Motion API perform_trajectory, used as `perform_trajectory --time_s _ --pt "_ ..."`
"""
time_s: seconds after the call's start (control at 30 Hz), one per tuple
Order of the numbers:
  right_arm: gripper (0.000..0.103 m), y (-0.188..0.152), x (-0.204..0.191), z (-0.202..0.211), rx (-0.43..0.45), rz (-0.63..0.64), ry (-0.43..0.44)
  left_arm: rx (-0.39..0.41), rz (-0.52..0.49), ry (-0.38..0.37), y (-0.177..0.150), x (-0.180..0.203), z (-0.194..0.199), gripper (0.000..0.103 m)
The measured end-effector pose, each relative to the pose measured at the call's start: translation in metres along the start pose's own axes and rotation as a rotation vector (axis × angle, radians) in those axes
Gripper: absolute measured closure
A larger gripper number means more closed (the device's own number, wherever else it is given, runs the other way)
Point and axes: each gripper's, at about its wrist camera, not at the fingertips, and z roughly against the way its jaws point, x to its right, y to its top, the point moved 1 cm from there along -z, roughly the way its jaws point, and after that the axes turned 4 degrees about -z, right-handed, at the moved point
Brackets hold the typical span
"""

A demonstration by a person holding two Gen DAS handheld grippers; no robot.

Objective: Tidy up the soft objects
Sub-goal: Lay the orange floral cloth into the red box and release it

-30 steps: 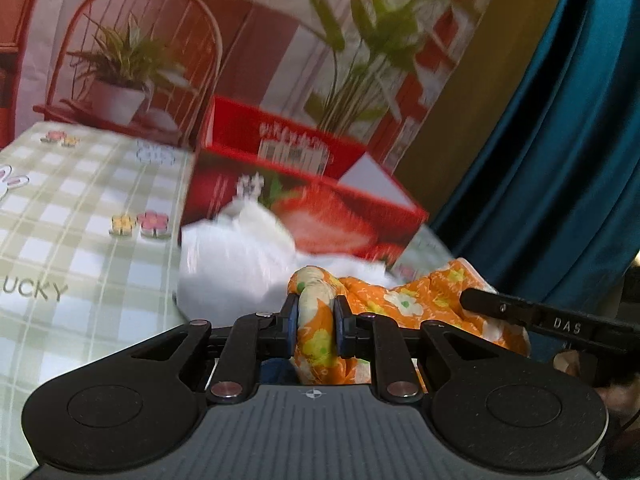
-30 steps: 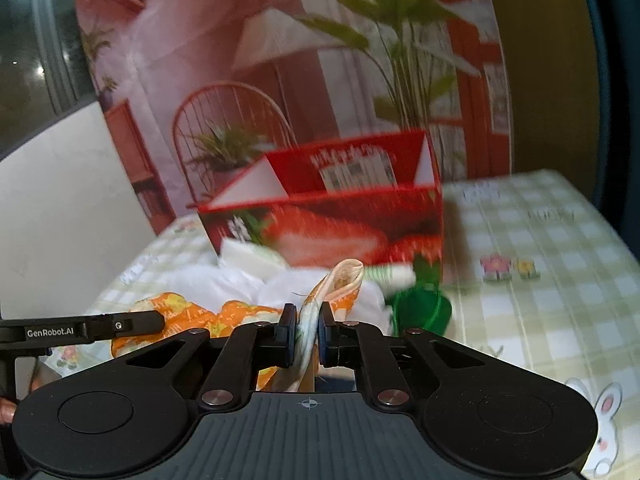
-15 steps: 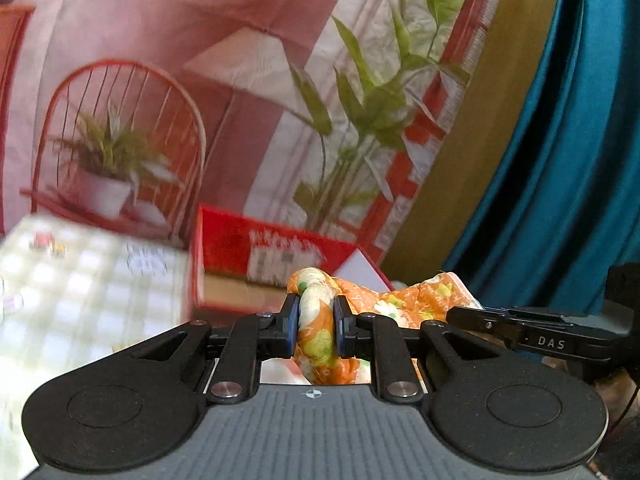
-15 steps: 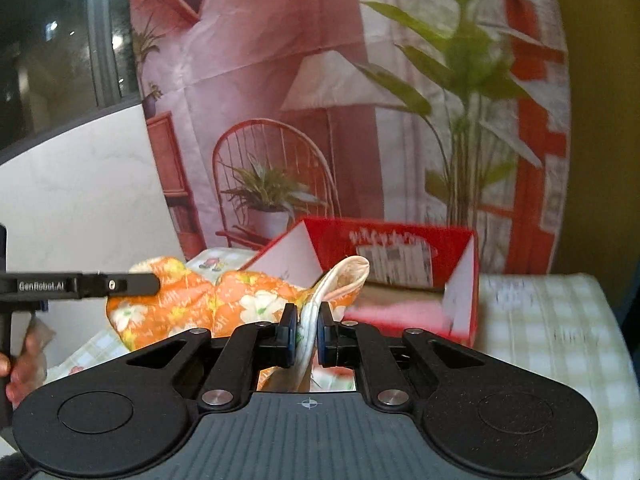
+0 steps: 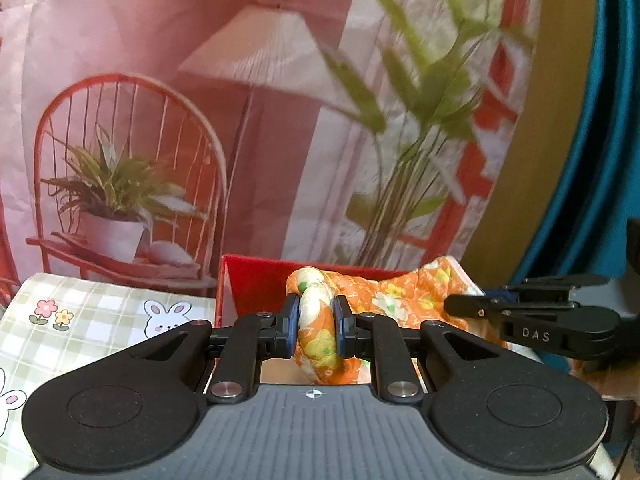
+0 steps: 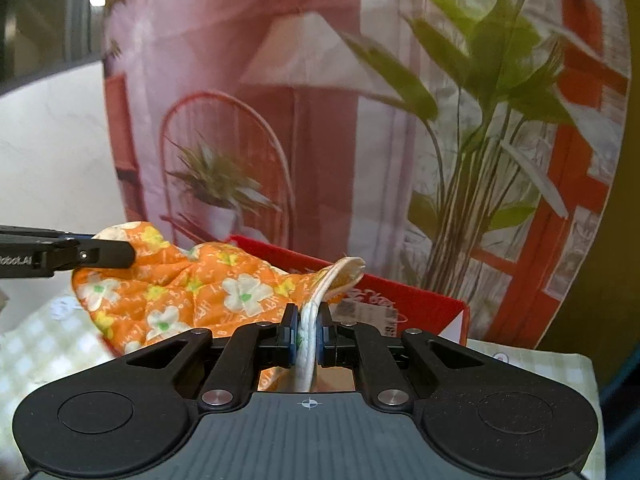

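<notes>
An orange quilted cloth [image 5: 400, 300] with white and yellow flowers hangs stretched between my two grippers, over the open red box [image 5: 256, 284]. My left gripper [image 5: 316, 320] is shut on a bunched corner of it. In the right wrist view the same orange cloth [image 6: 192, 292] spreads to the left, and my right gripper [image 6: 307, 328] is shut on its thin pale edge. The red box [image 6: 424, 304] lies just beyond the cloth. Each gripper shows at the side of the other's view: the right gripper [image 5: 452, 305] and the left gripper [image 6: 128, 254].
The green checked tablecloth [image 5: 100, 320] with bunny and flower prints covers the table on the left. A printed backdrop [image 5: 240, 120] of a chair, lamp and plants hangs close behind the box. A teal curtain [image 5: 600, 160] stands at the right.
Both grippers have lifted the orange cloth off the table and carried it toward the red box. The white soft things and the green item seen earlier have dropped out of view.
</notes>
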Motion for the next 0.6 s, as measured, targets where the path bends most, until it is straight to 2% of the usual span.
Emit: perform_trajectory --time_s 0.27,0.4,0.43,0.5,0.53,0.57,0.6 --pt "0.095 0.002 0.008 -0.07 -0.122 0.061 -0.058 -0.104 -0.019 0.04 -0.003 -0.014 -0.056 0.084" --pt "0.095 0.0 0.008 -0.091 -0.179 0.078 -0.069 -0.131 -0.074 0.055 -0.006 -0.013 -0.069 0.082" --pt "0.093 -0.001 0.007 -0.095 -0.19 0.093 -0.073 -0.137 -0.081 0.049 -0.007 -0.013 -0.071 0.077" --pt "0.086 -0.003 0.006 -0.101 -0.209 0.118 -0.096 -0.151 -0.08 0.039 -0.008 -0.012 -0.076 0.058" --pt "0.08 -0.003 0.007 -0.104 -0.218 0.119 -0.114 -0.15 -0.081 0.043 -0.008 -0.011 -0.076 0.044" --pt "0.075 -0.004 0.007 -0.105 -0.22 0.118 -0.129 -0.143 -0.087 0.047 -0.009 -0.01 -0.076 0.038" --pt "0.071 -0.004 0.007 -0.105 -0.218 0.122 -0.149 -0.137 -0.095 0.052 -0.01 -0.009 -0.076 0.037"
